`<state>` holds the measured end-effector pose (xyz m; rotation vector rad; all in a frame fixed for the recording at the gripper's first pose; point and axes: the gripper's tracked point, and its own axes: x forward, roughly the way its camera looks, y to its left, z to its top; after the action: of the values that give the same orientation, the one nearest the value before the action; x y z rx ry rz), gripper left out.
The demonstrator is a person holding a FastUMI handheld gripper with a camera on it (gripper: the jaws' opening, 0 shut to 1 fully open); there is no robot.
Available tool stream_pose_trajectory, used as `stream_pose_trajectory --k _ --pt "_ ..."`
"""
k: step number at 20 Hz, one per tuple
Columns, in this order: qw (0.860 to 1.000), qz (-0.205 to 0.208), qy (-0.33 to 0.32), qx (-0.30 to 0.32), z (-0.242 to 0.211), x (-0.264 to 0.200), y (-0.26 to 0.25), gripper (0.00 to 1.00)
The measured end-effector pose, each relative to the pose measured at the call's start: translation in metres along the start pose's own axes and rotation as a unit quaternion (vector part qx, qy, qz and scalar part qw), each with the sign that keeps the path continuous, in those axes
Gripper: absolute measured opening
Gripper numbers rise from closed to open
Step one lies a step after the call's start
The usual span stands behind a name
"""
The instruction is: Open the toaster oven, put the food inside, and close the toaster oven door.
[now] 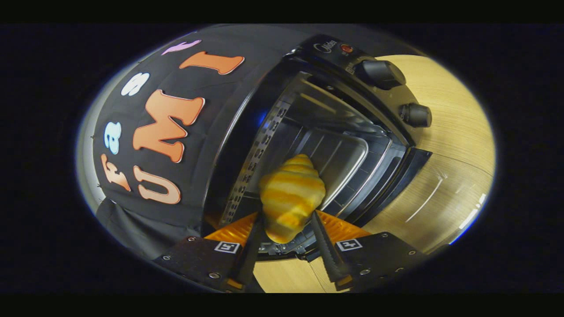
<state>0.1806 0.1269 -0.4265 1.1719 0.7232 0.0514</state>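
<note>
A golden, ridged croissant (291, 198) is held between my two fingers, with my gripper (287, 216) shut on its lower half. Just beyond it stands a black toaster oven (335, 57), seen tilted, with its door (396, 185) swung down and open. Inside the cavity a metal baking tray (339, 154) sits on the rack. The croissant's tip reaches over the tray's near edge. A perforated inner side wall (255, 154) runs along the cavity beside the croissant.
Two black knobs (382, 72) (416, 115) and a red lamp (346, 48) sit on the oven's control panel. The oven stands on a light wooden table (454, 145). The booth's black cloth wall (132, 189) hangs behind the oven.
</note>
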Motion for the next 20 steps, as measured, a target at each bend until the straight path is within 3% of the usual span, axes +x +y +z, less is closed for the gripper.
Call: stream_pose_trajectory --k 5,9,14,17,20 --pt "1.000 0.000 -0.013 -0.001 0.002 -0.005 -0.005 0.72" --pt "1.000 0.004 -0.020 -0.003 -0.011 -0.030 -0.007 0.98" --pt "0.999 0.012 -0.021 -0.024 -0.040 -0.085 -0.020 0.98" --pt "0.996 -0.010 -0.021 -0.087 -0.055 -0.115 -0.035 0.98" --pt "0.984 -0.047 -0.023 -0.172 -0.058 -0.145 -0.056 0.98"
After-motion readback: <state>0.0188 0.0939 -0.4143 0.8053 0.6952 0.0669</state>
